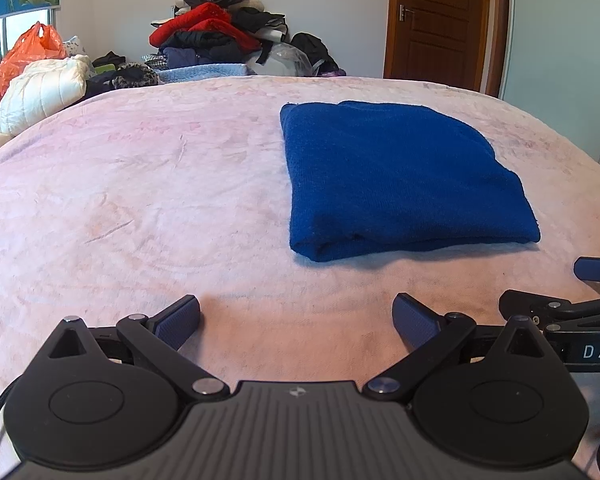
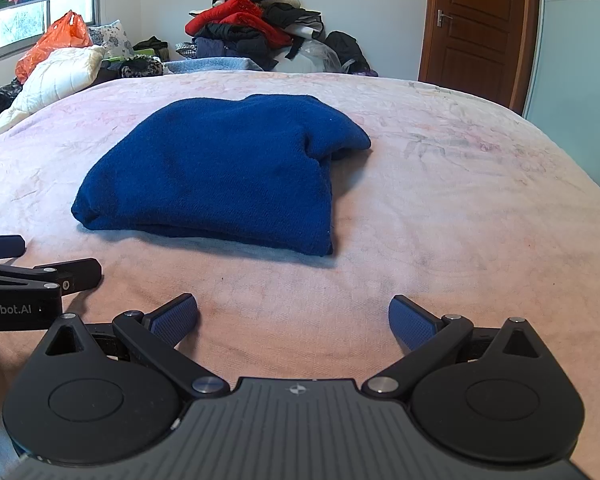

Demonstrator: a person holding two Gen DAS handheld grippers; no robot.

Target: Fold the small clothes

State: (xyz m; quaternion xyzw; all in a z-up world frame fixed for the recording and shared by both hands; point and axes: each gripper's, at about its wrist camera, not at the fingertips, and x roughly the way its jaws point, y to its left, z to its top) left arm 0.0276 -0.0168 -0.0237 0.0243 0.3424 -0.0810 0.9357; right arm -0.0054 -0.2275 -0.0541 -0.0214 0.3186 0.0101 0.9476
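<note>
Blue folded garment (image 1: 400,176) lies mid-blanket (image 1: 140,200); both tools apart, gaping.

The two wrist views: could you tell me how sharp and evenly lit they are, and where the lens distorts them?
Left wrist view: sharp, soft daylight, a faint shadow under the folded blue garment; the pink bedspread bulges like a dome and the door leans. Right wrist view: equally sharp, no glare, same barrel bending, dark corners; the window looks slightly overexposed.
</note>
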